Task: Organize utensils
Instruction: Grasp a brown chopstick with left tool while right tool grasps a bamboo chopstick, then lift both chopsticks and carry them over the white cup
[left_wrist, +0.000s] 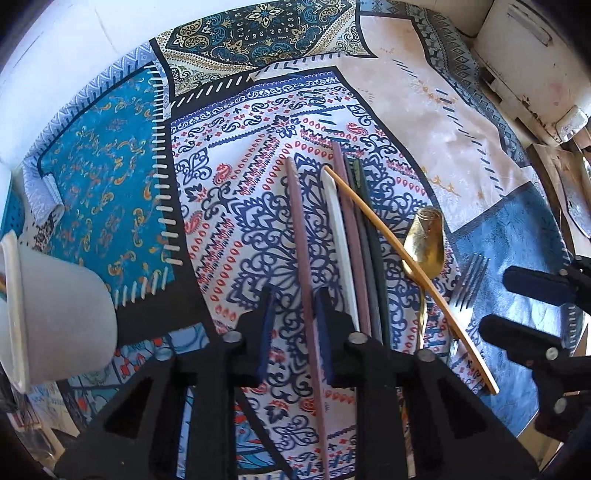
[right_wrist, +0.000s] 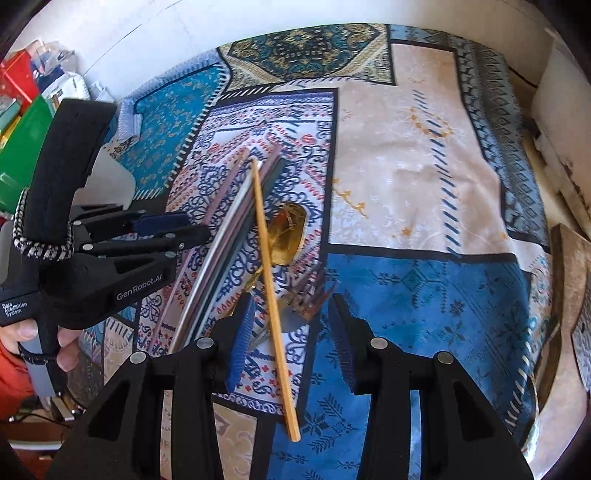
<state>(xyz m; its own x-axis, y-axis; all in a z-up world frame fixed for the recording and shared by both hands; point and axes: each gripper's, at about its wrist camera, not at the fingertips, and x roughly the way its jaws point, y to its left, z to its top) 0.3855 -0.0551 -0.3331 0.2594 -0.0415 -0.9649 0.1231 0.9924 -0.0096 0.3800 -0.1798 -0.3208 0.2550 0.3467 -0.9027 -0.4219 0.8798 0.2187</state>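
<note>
The left gripper (left_wrist: 295, 332) straddles a long mauve chopstick (left_wrist: 301, 236), jaws nearly shut on it but contact is uncertain. It lies mid-surface on the patchwork patterned cloth (left_wrist: 110, 192), beside a row of white, mauve and dark chopsticks (left_wrist: 354, 236). Judged step: picking it up; next, clamp firmly and lift. The right gripper (right_wrist: 290, 339) hangs open above a thin bamboo chopstick (right_wrist: 271, 295), gold spoon (right_wrist: 288, 236) and fork (right_wrist: 310, 299). Only the left view shows the white cup (left_wrist: 55, 314).

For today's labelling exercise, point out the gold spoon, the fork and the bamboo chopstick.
gold spoon (left_wrist: 424, 240), left wrist view, on its bowl.
fork (left_wrist: 469, 280), left wrist view, on its tines.
bamboo chopstick (right_wrist: 271, 295), right wrist view, mid-shaft.
</note>
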